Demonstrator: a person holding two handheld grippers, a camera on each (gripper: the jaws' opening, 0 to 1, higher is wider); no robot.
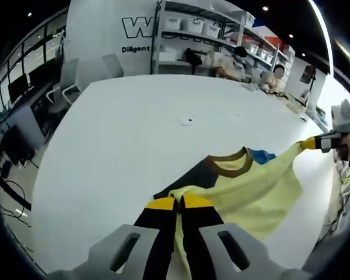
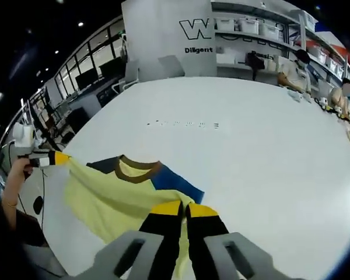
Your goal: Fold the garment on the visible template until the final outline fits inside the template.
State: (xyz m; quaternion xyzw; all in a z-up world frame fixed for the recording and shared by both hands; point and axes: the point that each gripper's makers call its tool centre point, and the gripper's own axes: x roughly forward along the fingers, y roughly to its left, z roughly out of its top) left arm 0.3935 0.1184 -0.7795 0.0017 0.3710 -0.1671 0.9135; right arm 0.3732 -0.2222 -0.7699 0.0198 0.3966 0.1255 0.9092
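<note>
Both your grippers, left gripper and right gripper, are clamped on the yellow T-shirt, stretching it flat above the bench for folding.

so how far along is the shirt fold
Early stage. Both grippers, left and right, have their jaws shut on the yellow shirt, stretched between them over the white table. No finished fold shows: collar and blue sleeve lie spread. I can't make out a template, so fitting remains.

Garment pale yellow, blue sleeves, brown collar.
</note>
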